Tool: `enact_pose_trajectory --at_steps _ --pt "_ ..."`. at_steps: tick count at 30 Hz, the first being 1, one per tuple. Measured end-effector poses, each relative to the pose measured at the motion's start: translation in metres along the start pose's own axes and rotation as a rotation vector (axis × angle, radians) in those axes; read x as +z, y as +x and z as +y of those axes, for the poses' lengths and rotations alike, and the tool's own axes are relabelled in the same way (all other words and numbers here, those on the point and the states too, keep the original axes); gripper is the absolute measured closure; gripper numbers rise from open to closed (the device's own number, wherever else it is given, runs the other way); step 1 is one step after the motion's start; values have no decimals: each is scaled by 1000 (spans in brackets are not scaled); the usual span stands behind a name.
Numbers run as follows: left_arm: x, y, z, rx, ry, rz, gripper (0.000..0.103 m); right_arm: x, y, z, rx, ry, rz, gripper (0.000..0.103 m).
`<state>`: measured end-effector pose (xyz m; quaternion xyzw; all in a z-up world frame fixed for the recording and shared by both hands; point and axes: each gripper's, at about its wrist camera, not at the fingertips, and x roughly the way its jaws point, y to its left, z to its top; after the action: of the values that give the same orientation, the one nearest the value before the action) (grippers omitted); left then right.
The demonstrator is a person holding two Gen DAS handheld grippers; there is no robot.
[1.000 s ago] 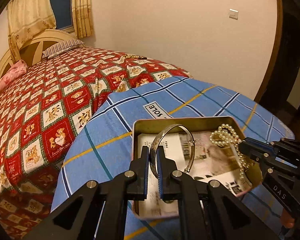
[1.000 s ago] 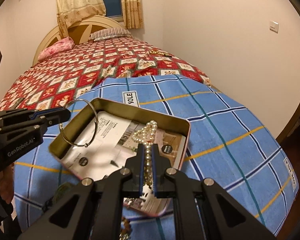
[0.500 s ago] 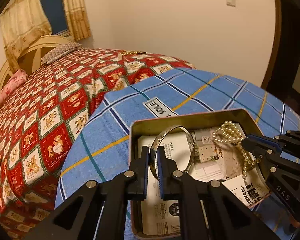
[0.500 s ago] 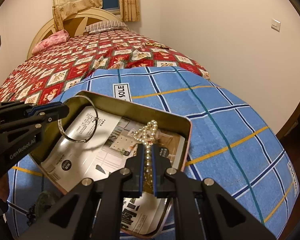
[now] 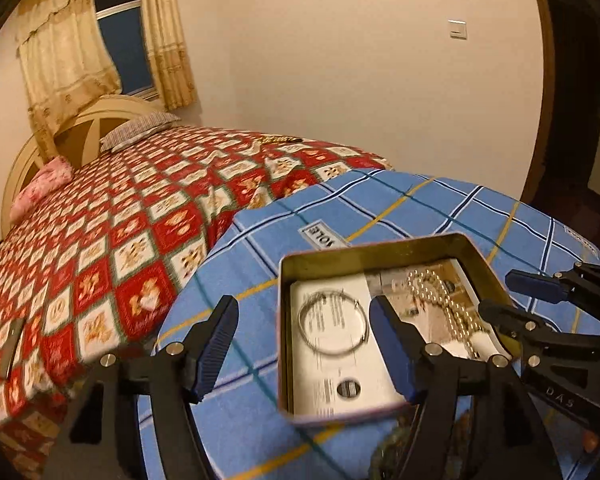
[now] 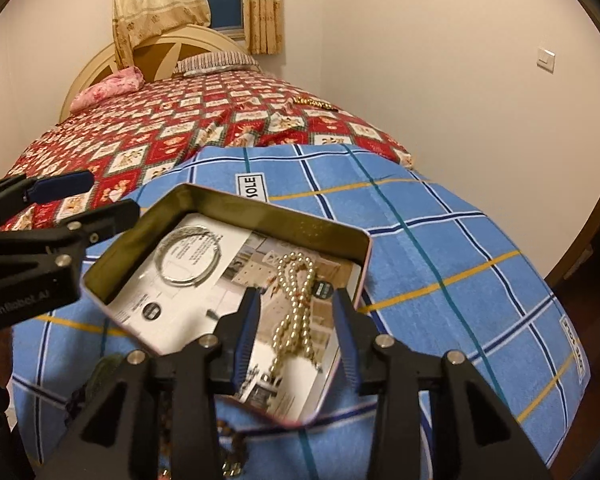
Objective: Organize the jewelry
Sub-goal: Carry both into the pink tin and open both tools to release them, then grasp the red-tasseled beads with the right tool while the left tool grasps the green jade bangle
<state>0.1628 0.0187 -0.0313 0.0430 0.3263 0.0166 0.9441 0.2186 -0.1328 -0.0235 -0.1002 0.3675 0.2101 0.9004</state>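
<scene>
My left gripper (image 5: 304, 344) gapes wide, holding nothing; the silver bangle (image 5: 333, 327) lies flat in the tin (image 5: 380, 249), lower centre of frame. My right gripper (image 6: 296, 334) stands open around the pearl necklace (image 6: 296, 308), which rests on the tin's paper lining (image 6: 172, 300).

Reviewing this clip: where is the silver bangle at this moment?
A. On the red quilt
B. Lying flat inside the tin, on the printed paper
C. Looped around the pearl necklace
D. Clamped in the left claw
B: the bangle lies flat on the paper in the tin, apart from the pearl necklace, and the left claw stands open, holding nothing.
</scene>
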Motion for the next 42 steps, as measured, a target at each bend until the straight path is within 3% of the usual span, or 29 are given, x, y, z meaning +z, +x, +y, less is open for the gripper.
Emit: enact_pose_trajectory --at_steps 7,17,21,31,32,34,42 --pt "-38 -25 9 -23 -70 37 35 -16 -21 12 12 -15 2 62" --pt "-94 -50 18 -24 -158 107 35 -67 -55 47 91 -75 26 62" --pt "-103 -49 25 -10 -177 128 35 -73 -61 61 134 -98 18 57" --pt "-106 -46 28 -16 -191 136 35 -80 -48 97 164 -217 34 58" --pt "-107 -45 27 -23 -189 137 35 -82 -48 97 166 -218 40 61" --pt "-106 -45 25 -27 -185 135 35 -83 -45 97 169 -216 52 92" --pt "-100 -44 13 -56 -155 124 35 -80 -57 80 132 -150 5 94"
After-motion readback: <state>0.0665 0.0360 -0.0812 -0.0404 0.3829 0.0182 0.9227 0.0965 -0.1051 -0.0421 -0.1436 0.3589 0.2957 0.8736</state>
